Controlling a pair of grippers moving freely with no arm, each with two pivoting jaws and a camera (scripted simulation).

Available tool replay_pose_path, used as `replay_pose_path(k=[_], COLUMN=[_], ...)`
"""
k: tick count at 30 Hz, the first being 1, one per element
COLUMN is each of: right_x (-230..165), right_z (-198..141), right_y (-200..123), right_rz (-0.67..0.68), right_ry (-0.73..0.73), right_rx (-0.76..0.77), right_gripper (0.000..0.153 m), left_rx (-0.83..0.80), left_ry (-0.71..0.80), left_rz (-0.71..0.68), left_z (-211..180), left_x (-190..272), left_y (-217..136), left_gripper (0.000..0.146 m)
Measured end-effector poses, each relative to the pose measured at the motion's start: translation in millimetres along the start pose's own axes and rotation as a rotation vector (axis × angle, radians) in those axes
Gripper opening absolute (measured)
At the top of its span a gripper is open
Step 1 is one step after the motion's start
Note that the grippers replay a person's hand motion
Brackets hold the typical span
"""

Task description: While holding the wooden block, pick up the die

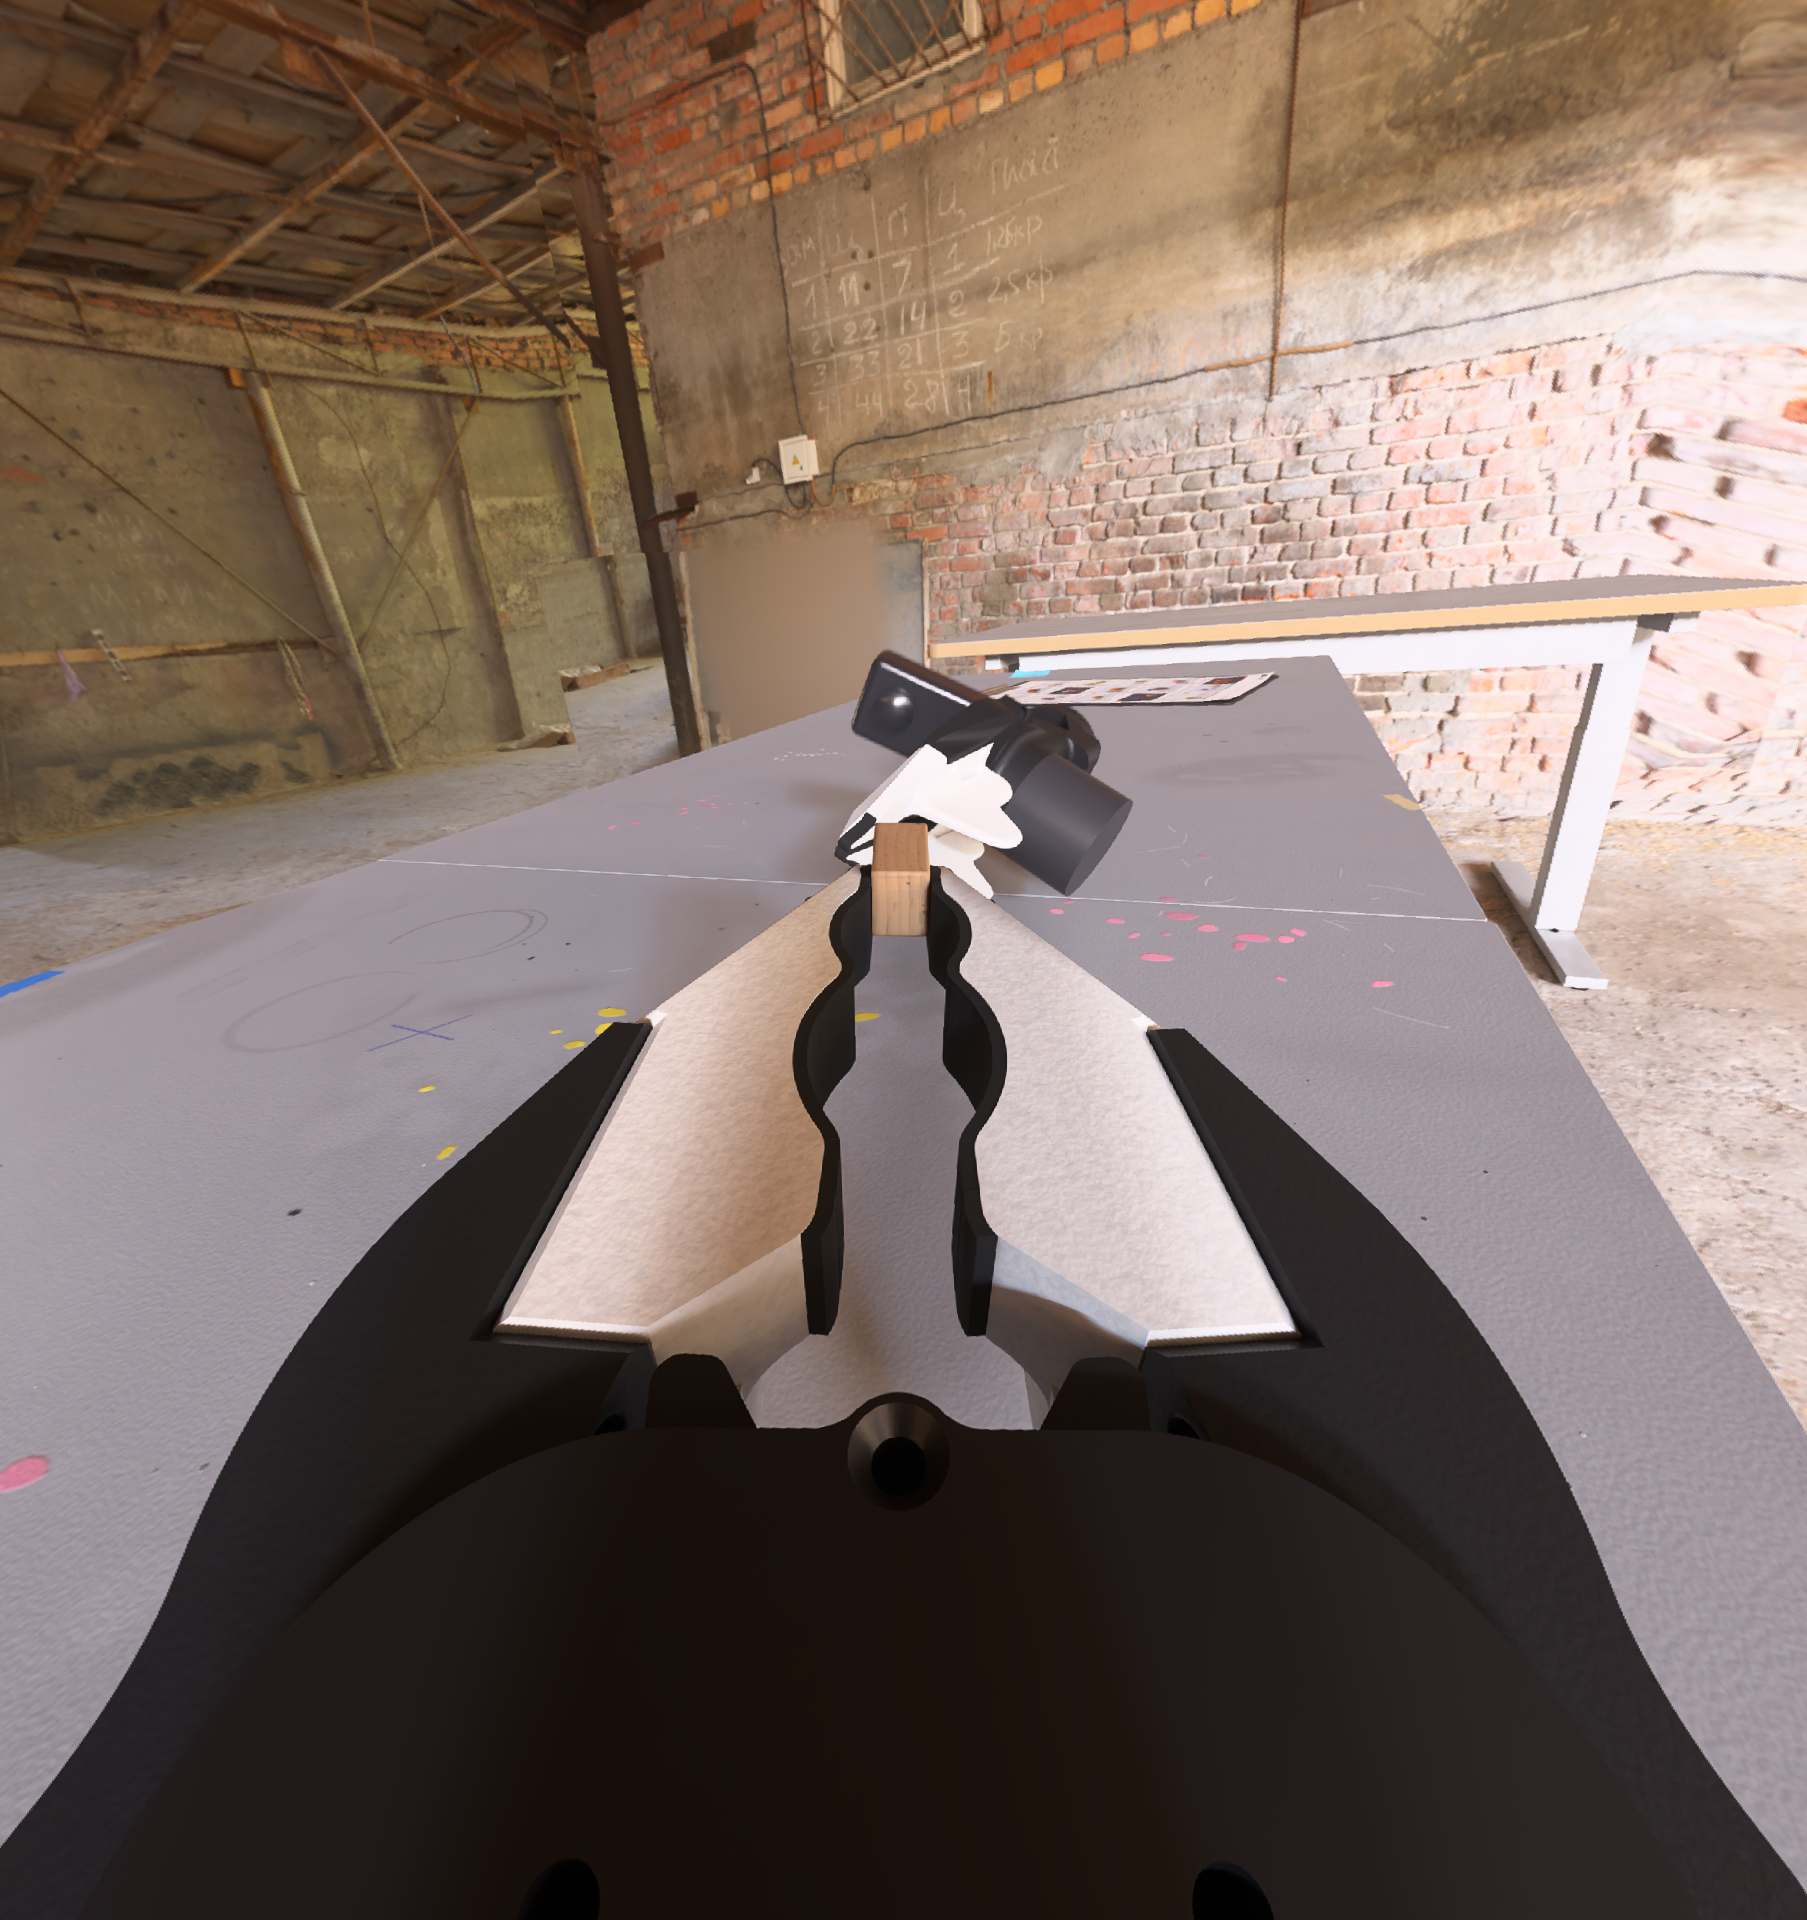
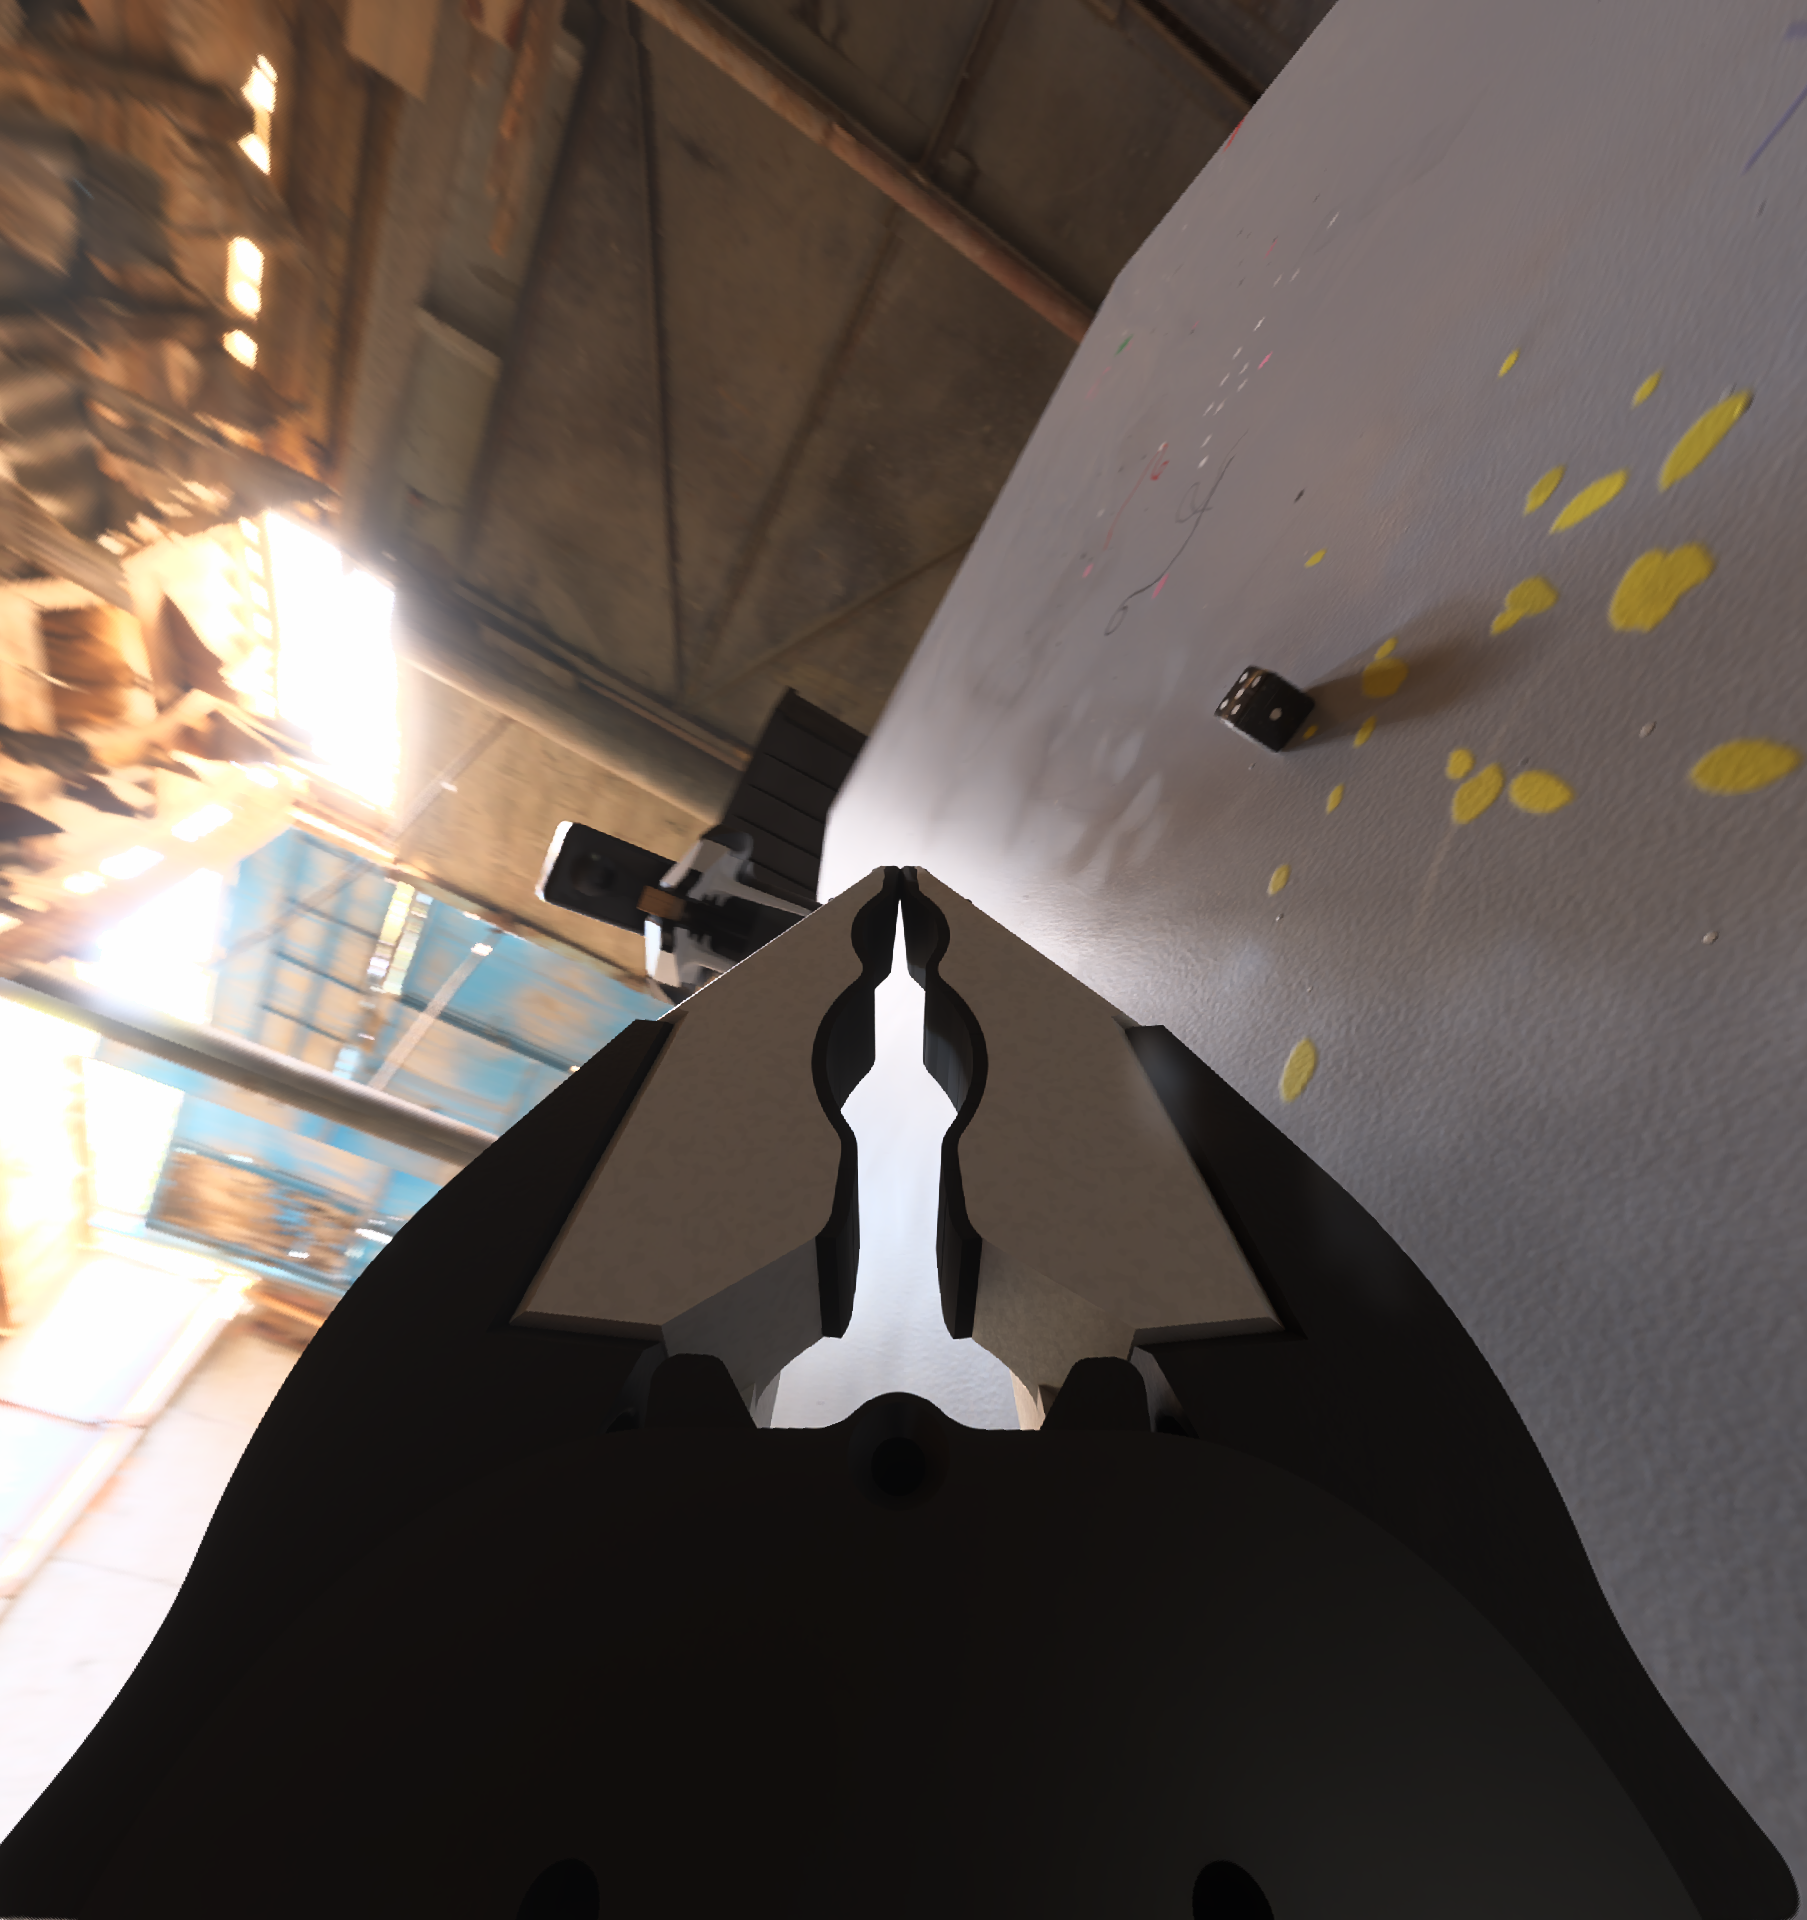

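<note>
My left gripper (image 1: 900, 902) is shut on a small pale wooden block (image 1: 900, 891), held at its fingertips above the grey table (image 1: 255, 1195). The right gripper's body (image 1: 992, 758) shows just beyond the block in the left wrist view, tilted. In the right wrist view, rolled on its side, my right gripper (image 2: 900, 875) is shut and empty, its tips together. A black die with white pips (image 2: 1265, 709) sits on the table (image 2: 1501, 1247) among yellow paint spots, up and to the right of the right fingertips, apart from them. The left gripper with the block (image 2: 670, 902) shows farther off.
A second table with white legs (image 1: 1564, 623) stands beyond the far right corner. A flat printed sheet (image 1: 1138, 688) lies at the table's far edge. The table edge runs along the right side (image 1: 1564, 1039). Paint spots mark the surface.
</note>
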State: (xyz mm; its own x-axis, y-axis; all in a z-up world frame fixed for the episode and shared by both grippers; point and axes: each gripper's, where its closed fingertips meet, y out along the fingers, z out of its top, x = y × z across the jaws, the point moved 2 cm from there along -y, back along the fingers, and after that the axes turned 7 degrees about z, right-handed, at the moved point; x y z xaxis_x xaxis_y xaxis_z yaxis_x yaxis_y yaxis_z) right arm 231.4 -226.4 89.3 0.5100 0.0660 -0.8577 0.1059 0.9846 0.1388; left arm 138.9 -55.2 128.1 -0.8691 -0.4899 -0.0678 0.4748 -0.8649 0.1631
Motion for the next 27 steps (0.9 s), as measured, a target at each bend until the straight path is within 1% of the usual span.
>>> replay_pose_path(k=[4,6,9,12,14,15,17,18,19,20,22,23,24,25,27], right_x=[-1,2,3,4,8,10,17,22,28,34,48,54,59,62,62], right_z=[-3,-6,-5,0,5,6,8,9,11,15,25,26,25,22,20], right_y=[2,2,-3,-10,-8,-4,13,22,32,39,47,48,49,50,55], right_rz=[-0.107,-0.206,-0.361,-0.513,-0.581,-0.585,-0.564,-0.553,-0.540,-0.530,-0.531,-0.512,-0.466,-0.412,-0.328], right_ry=[-0.141,-0.231,-0.420,-0.614,-0.650,-0.645,-0.648,-0.691,-0.784,-0.931,-1.323,-1.464,-1.530,-1.532,-1.514], right_rx=[-0.075,-0.132,-0.213,-0.343,-0.431,-0.471,-0.547,-0.595,-0.659,-0.727,-0.864,-0.934,-1.014,-1.088,-1.183], right_gripper=[0.000,0.000,0.000,0.008,0.018,0.023,0.029,0.031,0.033,0.034,0.034,0.034,0.034,0.036,0.046], left_rx=[0.000,0.000,0.000,0.002,0.006,0.008,0.012,0.013,0.011,0.009,0.002,-0.001,-0.004,-0.007,-0.011], left_ry=[0.001,0.002,0.003,0.004,0.003,0.001,-0.001,-0.002,-0.001,-0.001,0.001,0.003,0.004,0.006,0.009], left_rz=[-0.001,0.000,0.001,0.007,0.020,0.027,0.042,0.047,0.052,0.054,0.058,0.059,0.059,0.059,0.059], left_z=[0,0,0,0,1,1,2,2,2,1,0,0,-1,-1,-1], left_x=[0,0,0,-1,-3,-4,-6,-7,-8,-8,-8,-9,-9,-9,-10], left_y=[0,0,0,0,-1,-2,-3,-3,-3,-4,-4,-4,-4,-4,-3], left_gripper=[0.009,0.009,0.009,0.009,0.009,0.009,0.009,0.009,0.009,0.009,0.009,0.009,0.009,0.009,0.009])
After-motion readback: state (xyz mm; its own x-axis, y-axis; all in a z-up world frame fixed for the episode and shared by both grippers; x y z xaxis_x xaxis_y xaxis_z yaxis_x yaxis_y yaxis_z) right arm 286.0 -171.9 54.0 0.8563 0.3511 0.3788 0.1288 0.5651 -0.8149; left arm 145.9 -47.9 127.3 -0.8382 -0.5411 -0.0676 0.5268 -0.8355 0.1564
